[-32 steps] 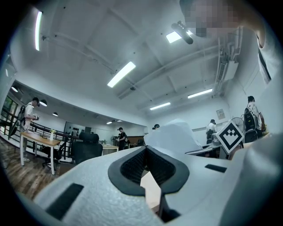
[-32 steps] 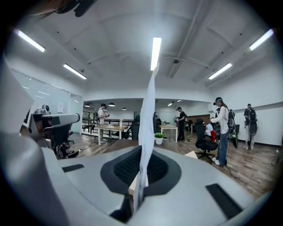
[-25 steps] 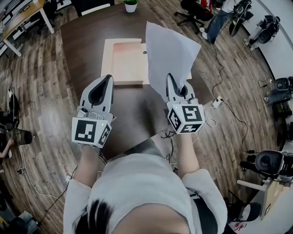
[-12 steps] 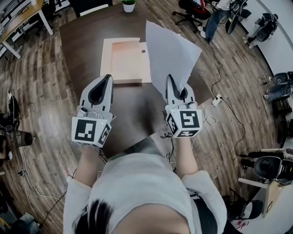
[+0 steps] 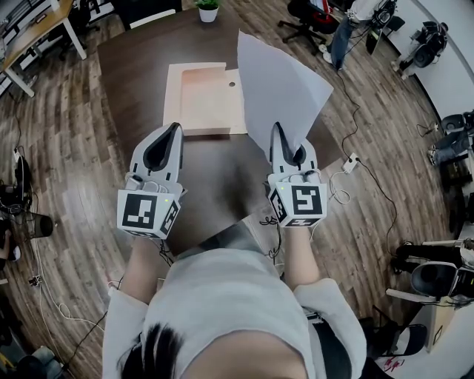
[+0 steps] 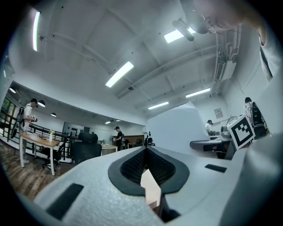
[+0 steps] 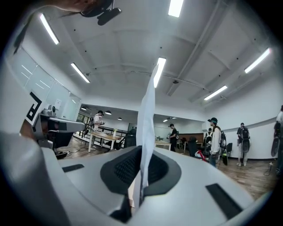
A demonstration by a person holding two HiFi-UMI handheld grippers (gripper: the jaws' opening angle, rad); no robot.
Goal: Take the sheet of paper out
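A white sheet of paper point(image 5: 281, 85) stands upright in the air above the right part of a dark brown table point(image 5: 133, 66). My right gripper point(image 5: 277, 127) is shut on its lower edge. In the right gripper view the sheet point(image 7: 148, 114) rises edge-on from between the closed pads of that gripper point(image 7: 142, 154). A flat beige folder point(image 5: 201, 100) lies open on the table, behind and left of the sheet. My left gripper point(image 5: 176, 126) hovers level in front of the folder, shut with nothing in it point(image 6: 145, 150). From the left gripper view the sheet point(image 6: 181, 130) shows at the right.
A small potted plant point(image 5: 207, 7) stands at the table's far edge. A power strip and cables point(image 5: 348, 164) lie on the wooden floor to the right. Office chairs and people are at the back right, and a desk point(image 5: 37, 29) at the back left.
My right gripper has drifted slightly right and up with the sheet, which now leans a little further right. The left gripper has stayed where it was.
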